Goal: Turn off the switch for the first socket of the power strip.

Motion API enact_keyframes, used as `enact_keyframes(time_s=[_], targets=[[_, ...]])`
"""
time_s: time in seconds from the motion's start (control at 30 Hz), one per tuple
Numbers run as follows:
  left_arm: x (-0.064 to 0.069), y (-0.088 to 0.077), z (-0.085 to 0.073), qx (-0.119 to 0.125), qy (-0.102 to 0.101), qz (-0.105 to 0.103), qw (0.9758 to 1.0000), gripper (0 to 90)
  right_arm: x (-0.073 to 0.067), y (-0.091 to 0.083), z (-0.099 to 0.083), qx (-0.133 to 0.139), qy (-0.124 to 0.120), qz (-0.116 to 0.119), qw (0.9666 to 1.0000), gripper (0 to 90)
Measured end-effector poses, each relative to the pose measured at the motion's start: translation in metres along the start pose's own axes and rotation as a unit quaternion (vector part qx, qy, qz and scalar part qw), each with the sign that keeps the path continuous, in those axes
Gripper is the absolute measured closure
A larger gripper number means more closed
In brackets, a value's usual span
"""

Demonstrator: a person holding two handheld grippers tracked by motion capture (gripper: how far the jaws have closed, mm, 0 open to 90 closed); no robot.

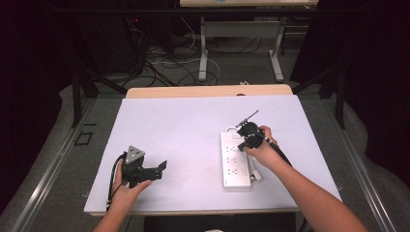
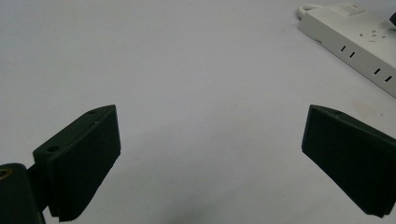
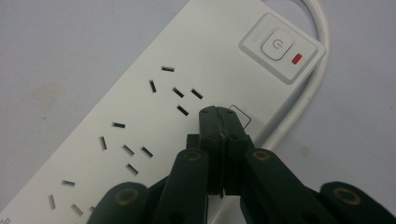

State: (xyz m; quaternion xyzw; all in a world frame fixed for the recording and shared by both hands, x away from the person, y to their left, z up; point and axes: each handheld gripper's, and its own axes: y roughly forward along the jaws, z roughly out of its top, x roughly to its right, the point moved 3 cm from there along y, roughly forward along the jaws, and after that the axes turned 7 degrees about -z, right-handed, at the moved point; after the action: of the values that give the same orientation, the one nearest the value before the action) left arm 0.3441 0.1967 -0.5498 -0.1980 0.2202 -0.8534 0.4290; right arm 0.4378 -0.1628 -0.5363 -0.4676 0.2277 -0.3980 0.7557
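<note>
The long white plastic power strip (image 1: 235,160) lies flat on the pale, matte tabletop (image 1: 183,130), right of centre, its length running away from the person and its switch end farthest from them. The right gripper (image 1: 248,141) hovers low over that far end, tipped down so its tips point at the strip's top face. In the right gripper view its black fingers (image 3: 211,122) are pressed flat together with nothing between them, making one narrow point, a shape I'd judge suits pushing better than picking up. That point sits just short of the square rocker switch (image 3: 277,45) with its small red indicator (image 3: 296,59), over a faint rectangular outline on the casing; whether it touches the plastic is hard to tell from this angle. The strip's face is smooth and glossy, cut by clusters of thin dark socket slots (image 3: 180,92), and a thick round white cable (image 3: 312,81) curls off the switch end.

The left gripper (image 1: 153,170) rests well apart near the tabletop's near left, seemingly parked out of the way. Its fingers (image 2: 84,158) stand wide apart and hold nothing; their inner pads look finely ribbed, rubbery and wedge-shaped, with only bare tabletop between them and the strip's edge off in the far corner.
</note>
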Motion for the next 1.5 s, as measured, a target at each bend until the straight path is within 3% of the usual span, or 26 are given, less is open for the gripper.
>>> enact_keyframes(time_s=[0.03,0.07,0.13,0.4,0.43,0.57,0.67,0.77,0.83,0.9,0.97,1.5], targets=[[0.0001,0.0001,0.0,0.0,0.0,0.0,1.0,4.5,0.0017,-0.0029,-0.0005,-0.021,-0.008,-0.006,0.9997,90.0],[-0.0003,-0.0002,0.0001,-0.001,0.003,0.0,1.0,4.5,0.001,-0.0024,-0.0006,-0.019,0.0,-0.006,0.9998,90.0],[-0.0003,-0.0001,0.0001,-0.002,0.003,0.0,1.0,4.6,0.0015,0.0008,-0.001,0.011,0.001,0.005,0.9999,90.0],[-0.0003,-0.0001,0.0001,-0.002,0.004,0.0,1.0,4.6,0.0005,0.0001,-0.0016,0.005,0.014,0.004,0.9999,90.0],[-0.0003,-0.0001,0.0,-0.002,0.003,0.001,1.0,4.6,0.0025,0.0005,-0.0019,0.007,0.003,0.001,1.0,90.0],[-0.0003,-0.0001,0.0001,-0.002,0.004,0.0,1.0,4.6,0.0023,-0.0022,-0.0026,-0.007,0.003,0.001,1.0,90.0],[-0.0002,-0.0001,0.0,-0.002,0.004,0.001,1.0,4.6,0.0022,0.0004,-0.0029,0.018,0.005,0.009,0.9998,90.0],[-0.0003,-0.0001,0.0,-0.002,0.004,0.001,1.0,4.7,0.0025,0.0,-0.0034,0.016,0.007,0.007,0.9998,90.0],[-0.0002,0.0001,0.0,-0.002,0.004,0.0,1.0,4.6,0.0033,-0.0021,-0.0037,-0.001,0.001,0.004,1.0,90.0],[-0.0001,0.0002,-0.0001,-0.003,0.004,0.0,1.0,4.6,0.0018,-0.0023,-0.0043,-0.001,0.014,0.005,0.9999,90.0],[-0.0001,0.0003,-0.0001,-0.003,0.004,0.0,1.0,4.7,0.0013,0.0004,-0.0044,0.026,0.015,0.009,0.9995,90.0],[0.0,0.0002,-0.0002,-0.003,0.004,0.0,1.0,4.7,0.001,0.0003,-0.0061,0.022,0.006,0.005,0.9997,90.0]])
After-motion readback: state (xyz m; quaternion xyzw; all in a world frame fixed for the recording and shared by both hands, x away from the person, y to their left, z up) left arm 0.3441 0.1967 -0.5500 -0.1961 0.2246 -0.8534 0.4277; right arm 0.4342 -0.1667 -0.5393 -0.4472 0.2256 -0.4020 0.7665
